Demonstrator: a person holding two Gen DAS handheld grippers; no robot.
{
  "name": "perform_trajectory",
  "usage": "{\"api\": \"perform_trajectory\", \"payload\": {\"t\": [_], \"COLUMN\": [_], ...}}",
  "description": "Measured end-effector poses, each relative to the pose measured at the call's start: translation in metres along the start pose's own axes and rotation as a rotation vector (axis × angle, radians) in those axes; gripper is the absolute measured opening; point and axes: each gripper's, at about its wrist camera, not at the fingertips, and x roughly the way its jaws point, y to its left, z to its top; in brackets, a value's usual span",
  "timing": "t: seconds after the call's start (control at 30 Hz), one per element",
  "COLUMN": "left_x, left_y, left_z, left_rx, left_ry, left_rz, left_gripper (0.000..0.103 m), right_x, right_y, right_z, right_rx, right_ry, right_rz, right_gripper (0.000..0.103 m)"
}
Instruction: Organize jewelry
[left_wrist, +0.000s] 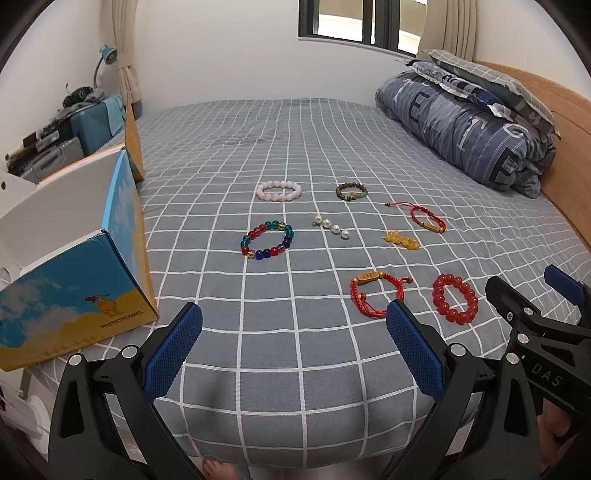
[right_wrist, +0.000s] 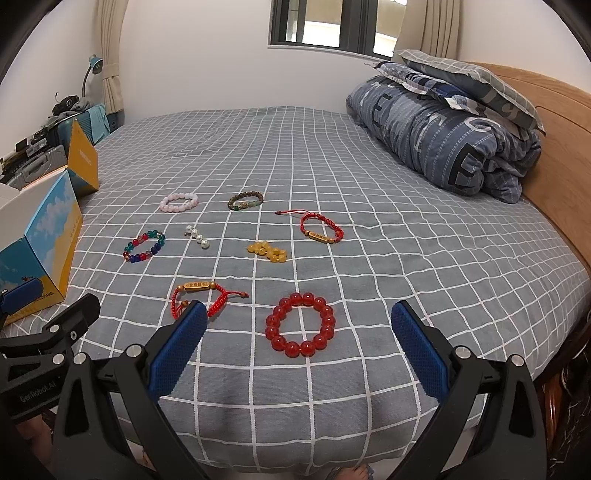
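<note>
Both sets of jaws stand wide apart and hold nothing: your left gripper (left_wrist: 293, 345) hangs over the near edge of the bed (left_wrist: 295, 369), and your right gripper (right_wrist: 299, 345) does the same just beside it.

The jewelry lies spread on the checked sheet, none of it yet in the open shoe box (left_wrist: 74, 273) at your left. Nearest your right gripper is the red bead bracelet (right_wrist: 300, 325), lying flat; it looks like big, smooth, glossy beads on a cord, so expect it to be fairly weighty for its size and slippery. Pinch across one side of the ring, on a single bead or the gap between two, not across the whole loop.

The red cord bracelet with a gold plate (right_wrist: 201, 295) partly sits behind your right gripper's left finger. It looks light and limp; take it by the stiff plate, since the loose cord will likely flop and trail.

Farther off lie the multicolour glass bead bracelet (left_wrist: 267, 240), the pearl piece (left_wrist: 332, 227), the pink bead bracelet (left_wrist: 279, 191), the brown and green bead bracelet (left_wrist: 351, 192), a second red cord bracelet (left_wrist: 428, 218) and the yellow bead cluster (left_wrist: 402, 240). The glass and pearl pieces may chip, so close gently. The soft sheet will give under the fingertips; press down lightly.
</note>
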Motion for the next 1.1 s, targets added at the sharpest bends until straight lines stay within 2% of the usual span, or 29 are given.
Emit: {"api": "perform_trajectory", "payload": {"t": [1.1], "left_x": [-0.005], "left_y": [-0.0031], "left_z": [-0.0014], "left_rx": [0.001], "left_ry": [-0.002], "left_rz": [-0.008], "left_gripper": [0.097], "right_x": [-0.0003], "right_y": [-0.002], "right_z": [-0.0017], "right_rx": [0.007], "right_ry": [-0.008], "right_rz": [-0.003], "right_gripper": [0.096]}}
